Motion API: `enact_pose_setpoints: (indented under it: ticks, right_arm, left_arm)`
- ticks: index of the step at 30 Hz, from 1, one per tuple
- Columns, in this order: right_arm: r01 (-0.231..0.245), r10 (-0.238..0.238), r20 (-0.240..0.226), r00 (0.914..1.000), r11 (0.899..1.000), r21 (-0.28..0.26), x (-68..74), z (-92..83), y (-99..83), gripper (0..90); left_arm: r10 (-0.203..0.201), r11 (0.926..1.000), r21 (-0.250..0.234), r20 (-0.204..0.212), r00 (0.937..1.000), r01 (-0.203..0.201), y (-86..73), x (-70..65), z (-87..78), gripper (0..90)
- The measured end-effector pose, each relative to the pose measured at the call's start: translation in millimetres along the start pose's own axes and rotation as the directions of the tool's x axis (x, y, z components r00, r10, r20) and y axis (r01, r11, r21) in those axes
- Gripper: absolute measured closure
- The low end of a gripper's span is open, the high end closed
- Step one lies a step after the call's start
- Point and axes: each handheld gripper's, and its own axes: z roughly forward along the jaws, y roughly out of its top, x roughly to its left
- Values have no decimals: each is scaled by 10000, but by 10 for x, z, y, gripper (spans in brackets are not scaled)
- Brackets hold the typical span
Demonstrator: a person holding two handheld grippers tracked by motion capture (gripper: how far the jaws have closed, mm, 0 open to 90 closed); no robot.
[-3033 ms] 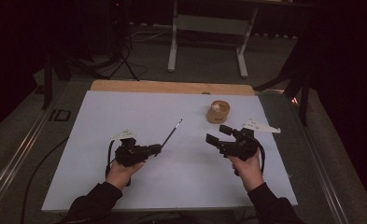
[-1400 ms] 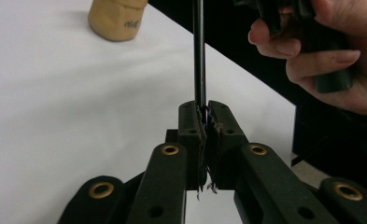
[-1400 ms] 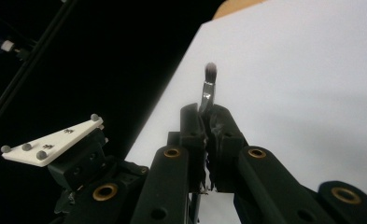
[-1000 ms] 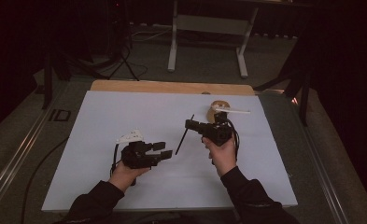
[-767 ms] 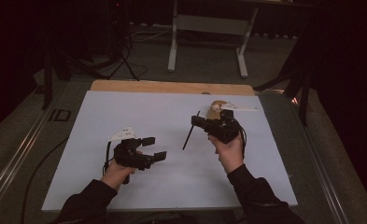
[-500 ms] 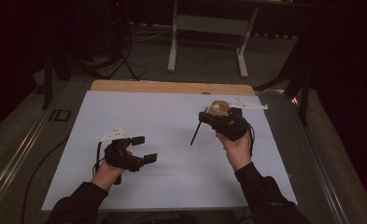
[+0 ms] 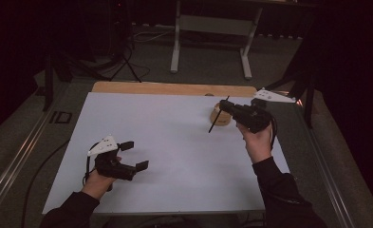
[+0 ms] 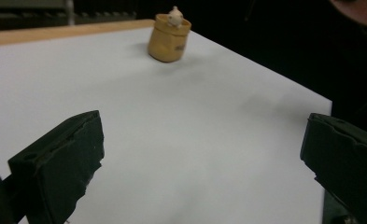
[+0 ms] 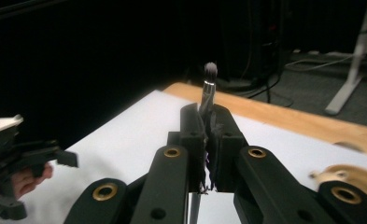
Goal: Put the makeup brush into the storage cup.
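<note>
1. Right gripper [image 7: 228, 107] is clenched on a thin makeup brush [image 7: 217, 116], the handle pinched between its jaws. In the right gripper view the bristle tip [image 9: 210, 70] stands above the jaws, and the lower end of the handle hangs below them.
2. Seen from the high view, the brush hangs in the air at the far right of the white table [image 7: 174, 142], tilted, just beside the small yellow holder [image 7: 218, 115]. The right hand [image 7: 257, 140] carries the gripper above the table's right edge.
3. Left gripper [image 7: 134, 156] is released: its jaws have just been opening, and nothing lies between them. The left gripper view shows both black pads [image 8: 59, 163] wide apart over bare white surface, the yellow holder [image 8: 170, 36] well away at the far side.
4. A small pale figure [image 8: 174, 16] sits at the mouth of the holder; how much free room remains inside cannot be told.
5. Done, as things lie: the brush is off the table, held by the right gripper alone, and brought close to the holder.
6. Left, by judgement: the brush is not yet in the holder. Its lower end needs lining up over the mouth, then lowering in, then letting go.
7. Left hand [image 7: 98, 183] sits near the front left of the table, well apart from the work.
</note>
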Motion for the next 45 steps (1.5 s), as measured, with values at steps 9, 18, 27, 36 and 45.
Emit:
enact_pose_setpoints:
  ticks: [9, 18, 27, 36, 45]
  right_arm:
    - [622, -603, 786, 9951, 9978, -222, -217, -39, 168, 856]
    - [928, -845, 1688, 9820, 9948, -419, -425, 24, 305, 856]
    - [845, -710, 2675, 9609, 9957, -391, -709, 147, 379, 856]
    - [791, -674, 3441, 9365, 9967, -200, -908, 334, 356, 855]
    - [502, -535, 3736, 9260, 9986, 185, -1023, 505, 232, 855]
  left_arm:
    - [212, 9988, -431, -479, 9986, -233, -157, 57, -158, 2]
    - [79, 9968, -785, -846, 9964, -146, -238, 108, -247, 2]
    - [-37, 9971, -763, -877, 9961, -30, -280, 137, -237, 2]
    - [92, 9975, -697, -823, 9966, -150, -291, 120, -224, 2]
    - [164, 9971, -728, -831, 9964, -224, -297, 114, -226, 2]
